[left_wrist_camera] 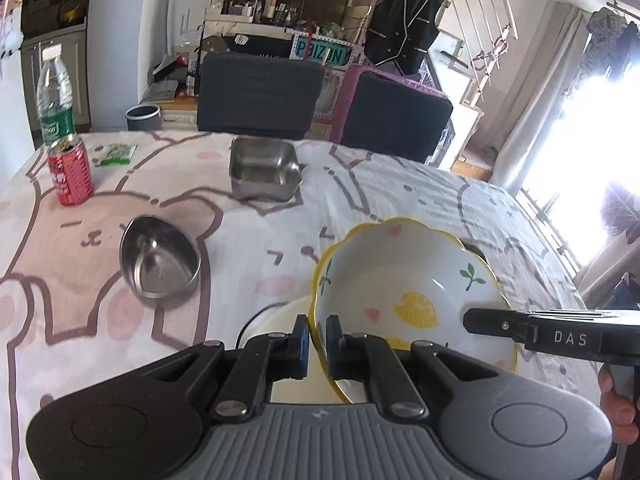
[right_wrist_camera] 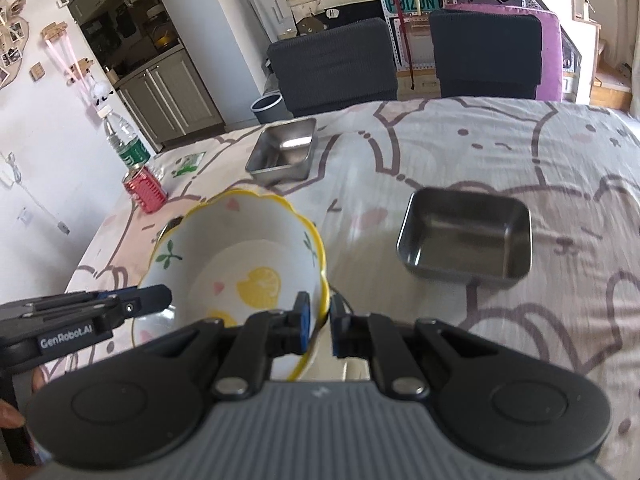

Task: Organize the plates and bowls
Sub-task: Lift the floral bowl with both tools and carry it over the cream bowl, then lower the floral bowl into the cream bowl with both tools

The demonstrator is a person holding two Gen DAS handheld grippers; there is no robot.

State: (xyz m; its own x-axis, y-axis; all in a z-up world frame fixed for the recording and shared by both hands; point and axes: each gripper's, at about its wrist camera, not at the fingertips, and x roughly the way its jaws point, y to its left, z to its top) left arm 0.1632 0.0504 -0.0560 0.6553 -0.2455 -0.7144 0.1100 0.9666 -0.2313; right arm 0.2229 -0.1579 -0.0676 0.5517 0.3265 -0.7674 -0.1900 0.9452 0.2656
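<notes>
Ceramic bowl, yellow-rimmed with lemon prints, hangs tilted between my two grippers at lower centre of both views; my left gripper pinches its near-left rim, my right gripper pinches the opposite rim, both pads pressed tight on the wall; a pale plate lies just below the bowl, under my left gripper; round steel bowl sits left of centre, square steel tray right of centre, so I judge either hand is equally placed for a set-down.
</notes>
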